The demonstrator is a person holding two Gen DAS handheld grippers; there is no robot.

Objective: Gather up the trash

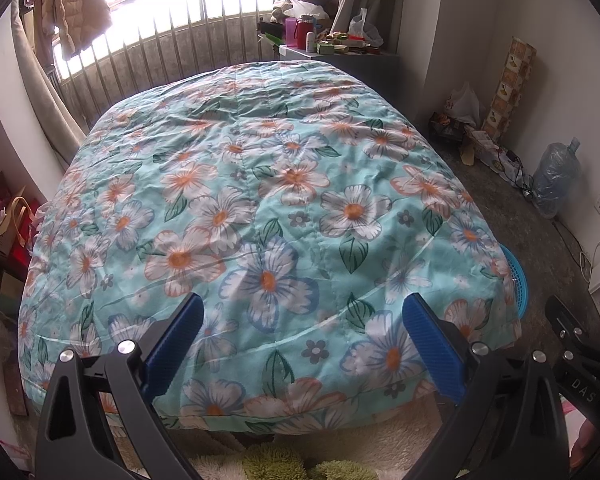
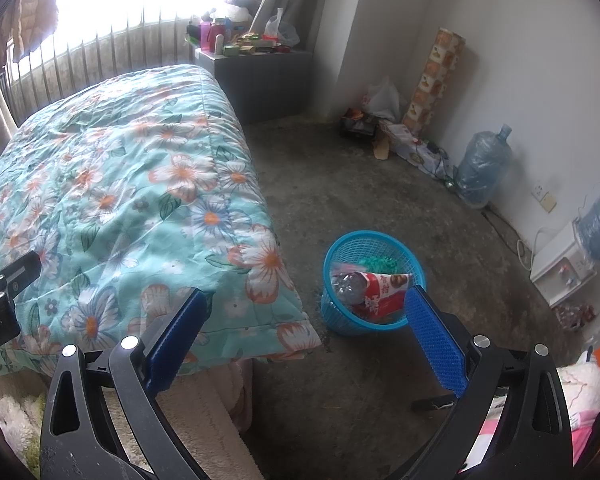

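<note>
bedroom, grey concrete floor [image 2: 340,184], white walls, barred window blown out with daylight at the far end. one bed [image 1: 260,208] under a teal quilt with white and orange flowers, top bare of loose items. fluffy cream and green rug [image 1: 276,460] at the bed's near end.

left claw [image 1: 302,336] hangs over the near end of the quilt, jaws wide apart, nothing between them. right claw [image 2: 302,328] wide apart too, empty, above the floor beside the bed's corner; basket just past its right finger.

trash: one blue plastic basket [image 2: 374,284] on the floor just beside the bed's near right corner. inside it: one crumpled clear bottle [image 2: 346,282], one red and white wrapper [image 2: 380,292], something green [image 2: 380,266] behind, can't tell what. in the left view only the basket's edge peeks out past the quilt.

rest of room: one grey bench [image 2: 260,80] by the window, cluttered with bottles and small boxes, too small to count. two big water jugs: one [image 2: 484,168] on the floor by the right wall, one [image 2: 598,220] on a white dispenser [image 2: 560,268]. one tall patterned roll [image 2: 434,80] leaning on the wall. one white plastic bag [image 2: 384,96] beside it. one tan puffer jacket [image 1: 72,4] hanging by the window.
</note>
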